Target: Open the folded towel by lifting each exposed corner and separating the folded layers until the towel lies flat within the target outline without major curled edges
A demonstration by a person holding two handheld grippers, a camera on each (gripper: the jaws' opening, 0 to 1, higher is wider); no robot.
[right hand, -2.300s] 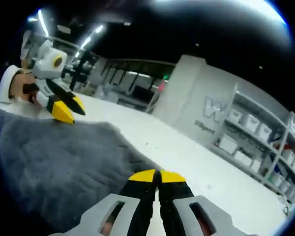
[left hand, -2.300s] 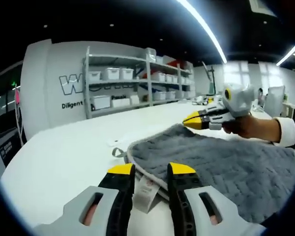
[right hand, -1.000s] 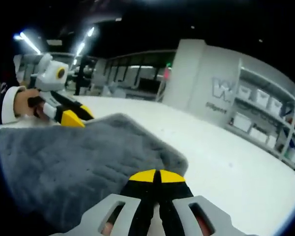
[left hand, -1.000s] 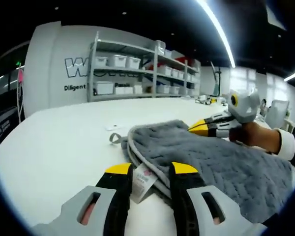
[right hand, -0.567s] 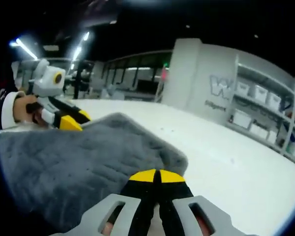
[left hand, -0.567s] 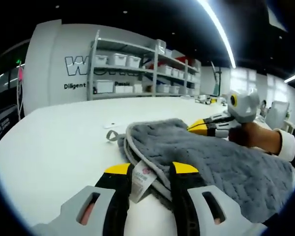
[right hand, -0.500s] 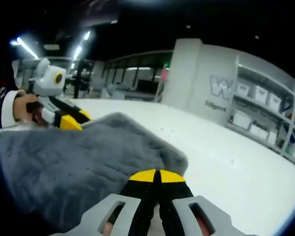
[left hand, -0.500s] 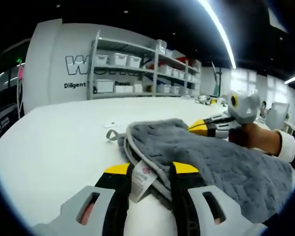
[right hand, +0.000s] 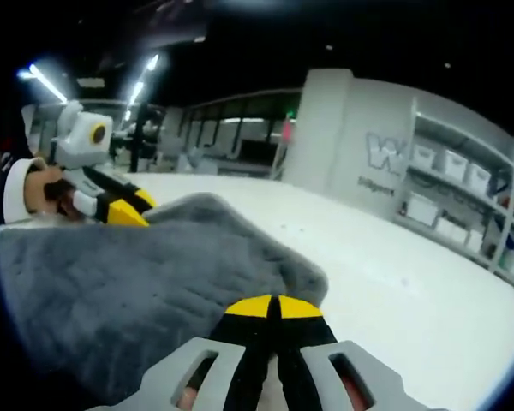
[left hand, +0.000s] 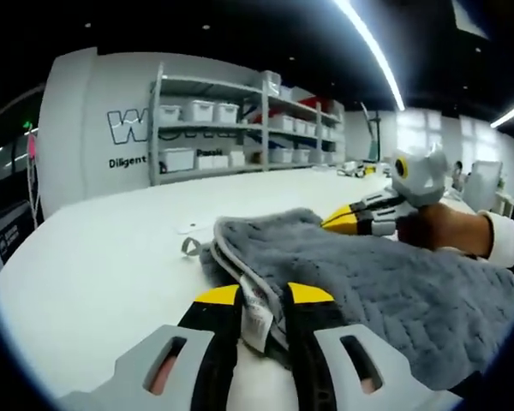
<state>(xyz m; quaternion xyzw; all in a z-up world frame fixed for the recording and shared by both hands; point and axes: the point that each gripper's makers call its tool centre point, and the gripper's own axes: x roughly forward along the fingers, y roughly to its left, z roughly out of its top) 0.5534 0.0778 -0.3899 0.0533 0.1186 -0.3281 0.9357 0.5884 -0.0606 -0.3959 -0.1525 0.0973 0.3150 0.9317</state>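
Observation:
A grey quilted towel [left hand: 368, 274] lies folded on the white table [left hand: 111, 248]. My left gripper [left hand: 263, 295] has its jaws drawn in on the towel's near layered edge, with a white label [left hand: 255, 315] between them. At the far edge my right gripper [left hand: 341, 223], held by a hand [left hand: 428, 233], sits with its yellow tip at a raised bit of cloth. In the right gripper view the right gripper [right hand: 274, 306] is shut tight at the towel's [right hand: 137, 282] edge, and the left gripper [right hand: 124, 210] is across the cloth.
A small grey hanging loop [left hand: 188, 247] sticks out from the towel's corner. Bare white table [right hand: 394, 291] stretches around the towel. Shelves with white bins [left hand: 214, 128] stand against the far wall, well away.
My left gripper's jaws have drawn closer together around the towel's edge and label. The towel's near corner has bunched a little. The right gripper stays shut at the far edge.

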